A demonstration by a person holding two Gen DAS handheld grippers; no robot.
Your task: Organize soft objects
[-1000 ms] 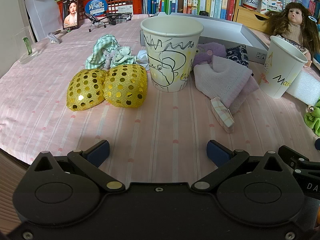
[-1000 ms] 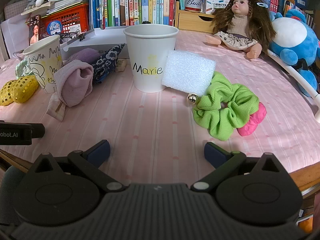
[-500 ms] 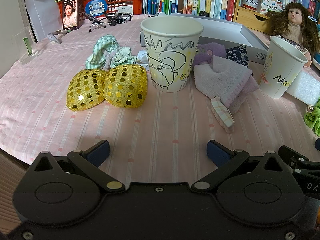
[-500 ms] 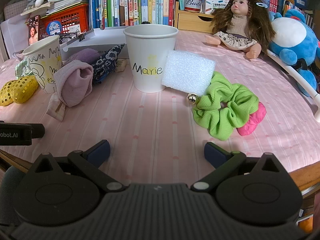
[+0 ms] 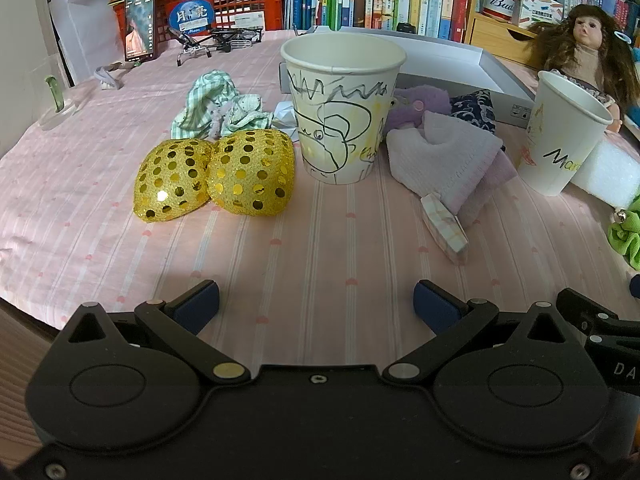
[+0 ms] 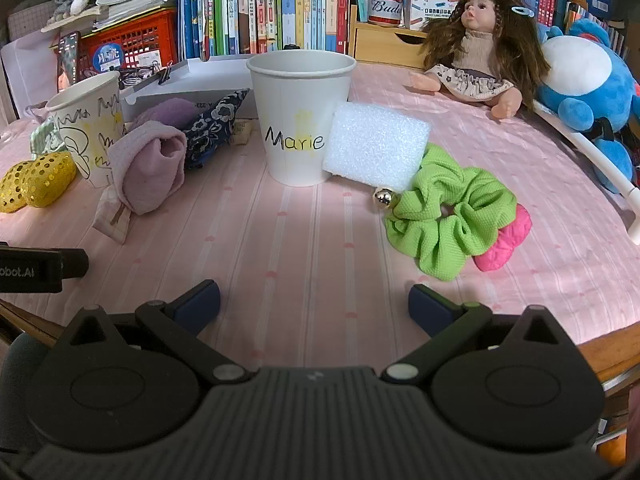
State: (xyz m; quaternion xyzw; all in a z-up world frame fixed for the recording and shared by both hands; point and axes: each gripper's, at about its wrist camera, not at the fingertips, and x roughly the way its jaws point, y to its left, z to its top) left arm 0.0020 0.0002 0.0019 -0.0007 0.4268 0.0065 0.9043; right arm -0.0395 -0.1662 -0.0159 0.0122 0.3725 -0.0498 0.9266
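Your left gripper and right gripper both hover w/ jaws wide apart, holding nothing, over the pink striped cloth. Near the right one lies a ribbed green scrunchie on a pink piece. Farther, white foam block leans on the "Marie" paper cup. Left side: two gold sequin pads, touching, beside the scribbled cup; folded lilac towel at its right.

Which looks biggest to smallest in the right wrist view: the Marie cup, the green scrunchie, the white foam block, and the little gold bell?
1. Green scrunchie and Marie cup: they look about alike, and the scrunchie lies nearer the camera, so no ranking.
2. White foam block.
3. Gold bell, clearly smallest.
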